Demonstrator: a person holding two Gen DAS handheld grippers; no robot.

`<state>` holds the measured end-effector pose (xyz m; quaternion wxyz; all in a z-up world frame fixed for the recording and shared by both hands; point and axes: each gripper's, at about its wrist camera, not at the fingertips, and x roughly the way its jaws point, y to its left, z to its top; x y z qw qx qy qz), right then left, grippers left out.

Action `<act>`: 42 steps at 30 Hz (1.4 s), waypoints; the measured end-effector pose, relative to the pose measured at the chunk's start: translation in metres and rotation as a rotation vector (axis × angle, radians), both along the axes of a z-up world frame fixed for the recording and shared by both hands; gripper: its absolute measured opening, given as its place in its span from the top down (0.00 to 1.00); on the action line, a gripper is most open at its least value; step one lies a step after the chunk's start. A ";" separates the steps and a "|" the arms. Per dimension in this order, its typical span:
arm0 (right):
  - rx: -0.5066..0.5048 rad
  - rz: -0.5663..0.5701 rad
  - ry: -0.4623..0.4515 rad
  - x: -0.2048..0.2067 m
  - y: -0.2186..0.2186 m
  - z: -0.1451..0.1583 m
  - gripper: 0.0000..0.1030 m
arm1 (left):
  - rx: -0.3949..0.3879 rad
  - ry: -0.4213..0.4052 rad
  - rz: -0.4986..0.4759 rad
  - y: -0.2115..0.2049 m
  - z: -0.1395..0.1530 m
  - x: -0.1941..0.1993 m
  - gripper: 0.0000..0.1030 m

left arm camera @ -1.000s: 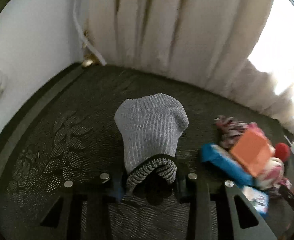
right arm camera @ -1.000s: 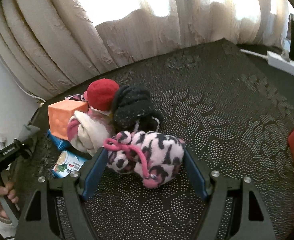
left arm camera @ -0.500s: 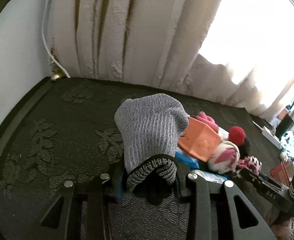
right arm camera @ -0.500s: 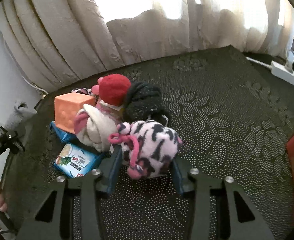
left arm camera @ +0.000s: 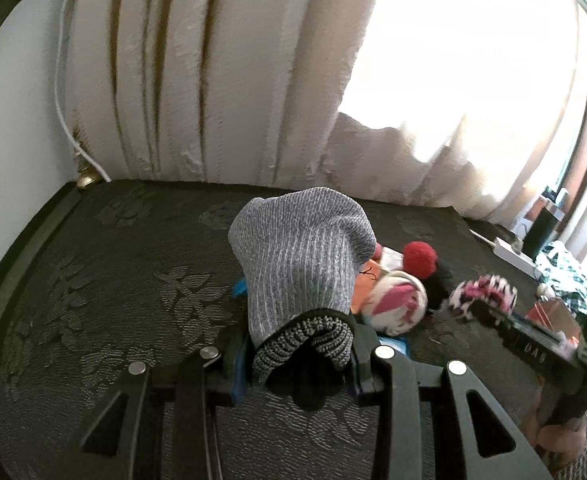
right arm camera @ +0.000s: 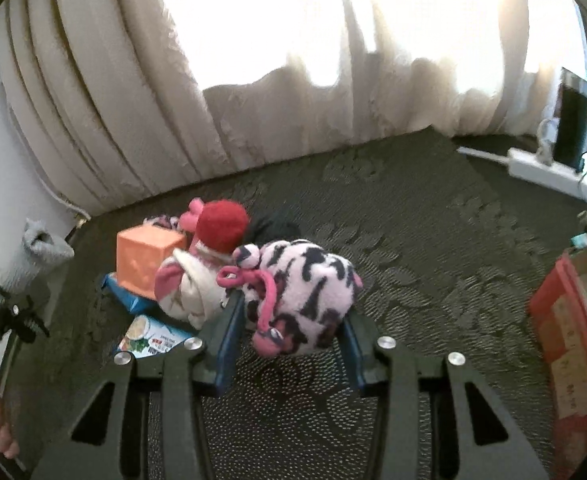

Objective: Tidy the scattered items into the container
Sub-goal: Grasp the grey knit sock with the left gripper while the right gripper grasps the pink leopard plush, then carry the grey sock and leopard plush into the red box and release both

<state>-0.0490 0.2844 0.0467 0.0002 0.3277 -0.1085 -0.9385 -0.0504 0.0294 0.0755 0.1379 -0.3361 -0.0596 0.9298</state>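
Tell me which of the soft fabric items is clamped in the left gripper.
The grey knitted sock, sticking upright from the left gripper. The pink-and-black spotted plush sits in the right gripper instead.

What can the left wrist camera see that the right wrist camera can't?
Only the left view shows the left gripper close up, shut on the grey sock, and the brass knob at the wall.

Only the right view shows the right gripper close up, shut on the cow toy, plus the snack packet and the red box.

Both show the red pompom, the orange cube, the power strip and the curtain.
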 end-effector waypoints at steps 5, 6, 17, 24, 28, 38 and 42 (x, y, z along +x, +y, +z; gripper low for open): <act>0.043 -0.064 0.107 0.040 0.007 0.035 0.53 | -0.016 0.010 -0.052 0.021 0.003 0.010 0.63; 0.052 -0.076 0.124 0.048 0.009 0.040 0.52 | -0.019 0.011 -0.063 0.026 0.003 0.012 0.63; 0.131 -0.343 0.147 0.155 0.091 0.046 0.51 | -0.029 0.030 -0.207 0.091 0.017 0.040 0.63; 0.132 -0.500 0.138 0.205 0.149 0.041 0.50 | -0.018 0.045 -0.344 0.158 0.031 0.062 0.63; 0.128 -0.514 0.127 0.214 0.163 0.036 0.48 | -0.027 0.047 -0.418 0.199 0.033 0.076 0.63; 0.117 -0.528 0.131 0.232 0.186 0.028 0.47 | -0.058 0.048 -0.559 0.290 0.036 0.096 0.63; 0.099 -0.546 0.141 0.237 0.194 0.028 0.47 | -0.066 0.040 -0.597 0.318 0.035 0.097 0.63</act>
